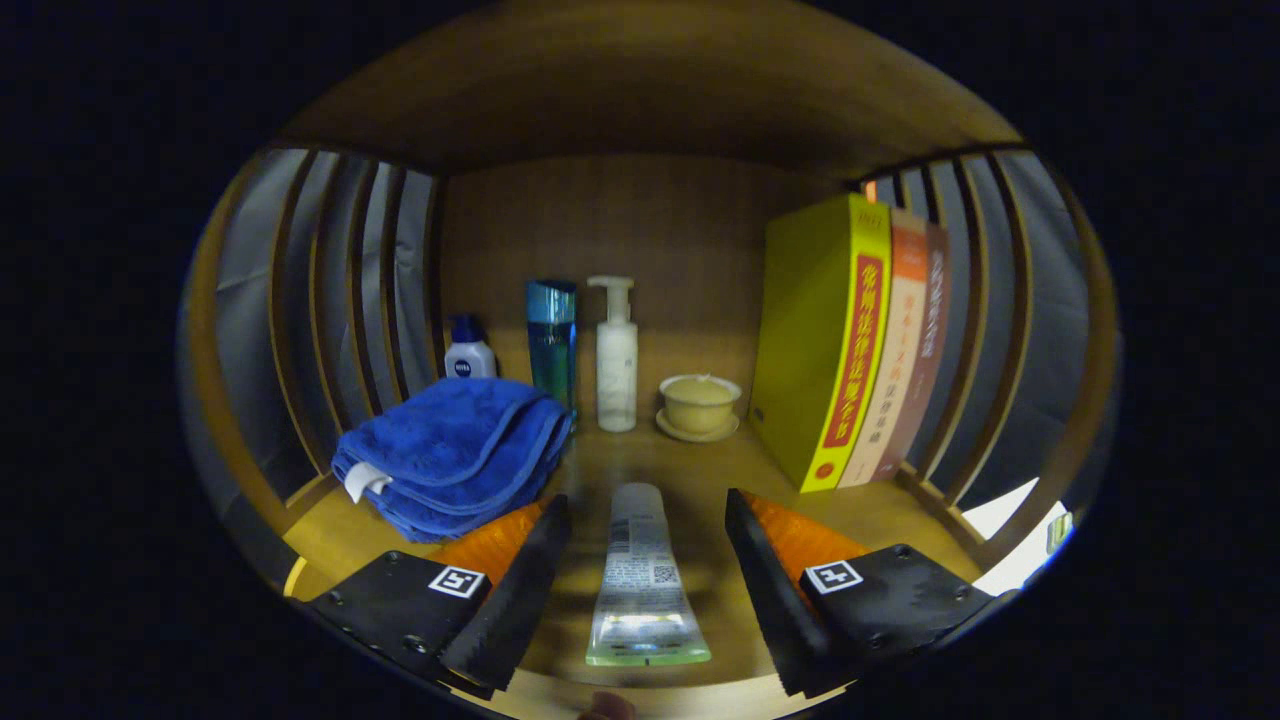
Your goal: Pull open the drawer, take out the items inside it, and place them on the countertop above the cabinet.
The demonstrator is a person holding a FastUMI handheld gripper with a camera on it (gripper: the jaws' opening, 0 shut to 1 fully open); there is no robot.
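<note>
Tube [645, 575], clear-bodied and flat, is seen lying untouched on the table [700, 470] between the spread fingers of the hand-held gripper [648, 525].

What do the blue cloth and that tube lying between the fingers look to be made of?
Blue cloth: soft, fluffy fabric, probably microfibre, with stitched edges and a sewn tag. Tube: likely soft, glossy plastic, its crimped end translucent; it lies between the open gripper fingers, untouched.

three books [860, 350], three bottles [616, 355], one tube [643, 580], one towel [450, 455], one cup [699, 403].
</note>
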